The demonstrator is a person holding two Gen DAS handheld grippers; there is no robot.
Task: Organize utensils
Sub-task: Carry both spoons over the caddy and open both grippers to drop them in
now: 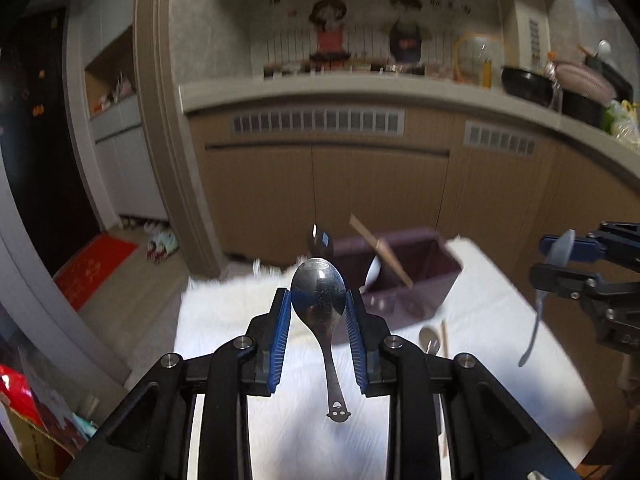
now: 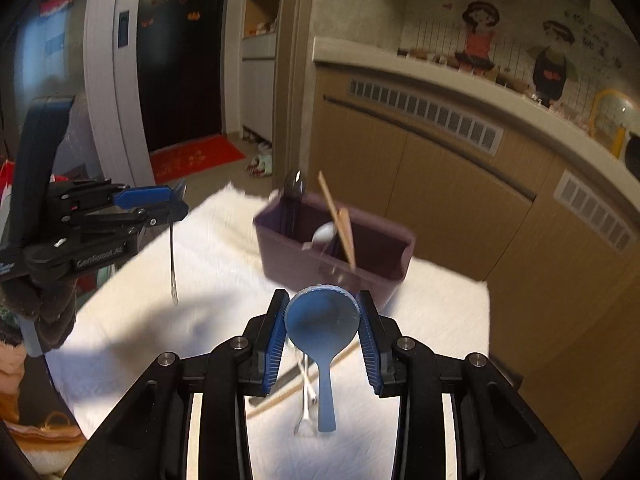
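My left gripper (image 1: 318, 300) is shut on the bowl of a metal spoon (image 1: 320, 292), whose handle hangs down above the white table. My right gripper (image 2: 322, 312) is shut on the bowl of a blue plastic spoon (image 2: 322, 320), handle hanging down. The purple utensil box (image 1: 416, 276) stands on the table's far side and holds a dark spoon, a white spoon and wooden chopsticks; it also shows in the right wrist view (image 2: 332, 248). The right gripper with its spoon shows at the right of the left wrist view (image 1: 560, 258). The left gripper shows at the left of the right wrist view (image 2: 176, 202).
Loose utensils lie on the white cloth: a spoon and chopstick (image 1: 434, 340), and chopsticks with a clear utensil (image 2: 304, 392) under my right gripper. Brown kitchen cabinets (image 1: 360, 184) and a cluttered counter (image 1: 560, 84) stand behind the table. A red mat (image 1: 94, 268) lies by the door.
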